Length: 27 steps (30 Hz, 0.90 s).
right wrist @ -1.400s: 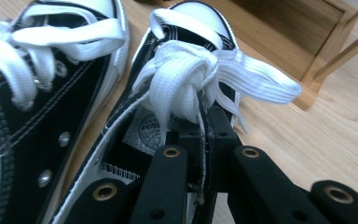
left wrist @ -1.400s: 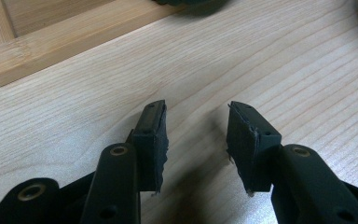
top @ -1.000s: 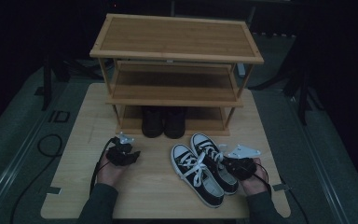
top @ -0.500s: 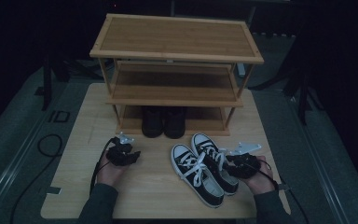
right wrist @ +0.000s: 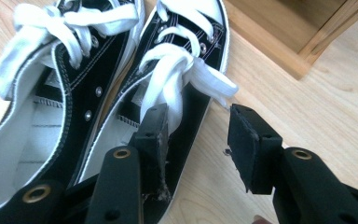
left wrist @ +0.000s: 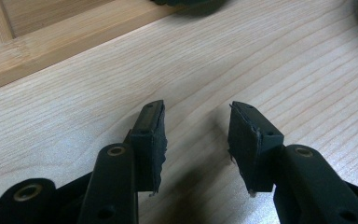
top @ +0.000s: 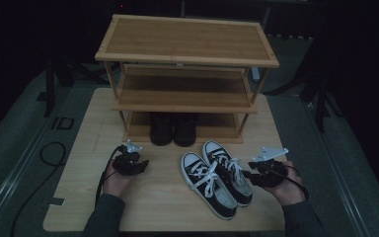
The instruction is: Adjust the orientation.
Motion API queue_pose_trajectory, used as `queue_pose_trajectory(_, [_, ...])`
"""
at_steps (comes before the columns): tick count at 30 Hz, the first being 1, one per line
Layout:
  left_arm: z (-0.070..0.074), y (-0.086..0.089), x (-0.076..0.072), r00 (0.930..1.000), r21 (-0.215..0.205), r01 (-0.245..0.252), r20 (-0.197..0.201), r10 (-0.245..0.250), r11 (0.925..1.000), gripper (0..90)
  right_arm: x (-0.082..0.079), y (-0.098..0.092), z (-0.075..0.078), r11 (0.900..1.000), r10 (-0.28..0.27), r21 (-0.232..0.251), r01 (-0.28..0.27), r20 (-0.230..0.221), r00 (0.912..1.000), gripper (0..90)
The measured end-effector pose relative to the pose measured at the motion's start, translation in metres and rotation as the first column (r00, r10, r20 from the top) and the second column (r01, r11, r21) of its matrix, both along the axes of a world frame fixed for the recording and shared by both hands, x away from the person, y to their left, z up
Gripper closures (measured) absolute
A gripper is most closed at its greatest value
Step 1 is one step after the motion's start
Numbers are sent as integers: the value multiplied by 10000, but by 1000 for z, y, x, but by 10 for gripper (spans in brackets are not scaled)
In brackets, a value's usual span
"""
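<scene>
A pair of black canvas sneakers (top: pixel 216 178) with white laces lies on the wooden table (top: pixel 163 202), toes toward the shoe rack (top: pixel 187 39). My right gripper (top: pixel 249 174) hovers at the heel end of the right-hand sneaker (right wrist: pixel 177 70). Its jaws have just been opening. They now straddle that sneaker's outer wall without pressing it, one jaw over the shoe's inside and one over the table. The other sneaker (right wrist: pixel 51 102) lies alongside. My left gripper (top: pixel 139 164) rests low over bare table (left wrist: pixel 261 60), open with nothing between its jaws (left wrist: pixel 196 109).
The three-shelf wooden rack stands at the back of the table, with a pair of black boots (top: pixel 172 129) on its bottom shelf. Its base rail (left wrist: pixel 51 37) lies just ahead of my left gripper. A black cable (top: pixel 49 153) curls on the floor at the left.
My right hand has shifted slightly up and to the right beside the sneaker's heel. The left hand and both sneakers have kept still.
</scene>
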State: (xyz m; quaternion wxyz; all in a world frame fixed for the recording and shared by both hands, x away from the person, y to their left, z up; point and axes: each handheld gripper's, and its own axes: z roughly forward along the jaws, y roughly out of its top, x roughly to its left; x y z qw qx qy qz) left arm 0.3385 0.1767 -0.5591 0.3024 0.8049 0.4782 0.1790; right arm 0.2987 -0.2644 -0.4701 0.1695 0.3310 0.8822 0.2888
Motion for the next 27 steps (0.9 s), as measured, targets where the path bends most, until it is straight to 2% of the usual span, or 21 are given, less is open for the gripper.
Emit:
queue_pose_trajectory(3, [0, 0, 0, 10000, 3, 3, -3, -3, 10000, 563, -2, -1, 5, 9999, 20, -109, -19, 82, 10000, 575])
queue_pose_trajectory(6, [0, 0, 0, 10000, 1, -1, -2, 1, 10000, 562, -7, 1, 13, 9998, 198, 87, -199, 118, 9997, 568])
queue_pose_trajectory(11, [0, 0, 0, 10000, -8, 0, -4, 0, 10000, 562, -13, 7, 17, 9986, 503, 171, -505, 107, 9987, 560])
queue_pose_trajectory(19, [0, 0, 0, 10000, -23, 12, -2, -12, 10000, 560, -17, 26, 8, 9953, 962, 135, -958, -365, 9947, 539])
queue_pose_trajectory(27, [0, 0, 0, 10000, -16, 18, -4, -18, 10000, 556, -18, 39, -3, 9956, 912, -145, -926, -773, 9928, 415])
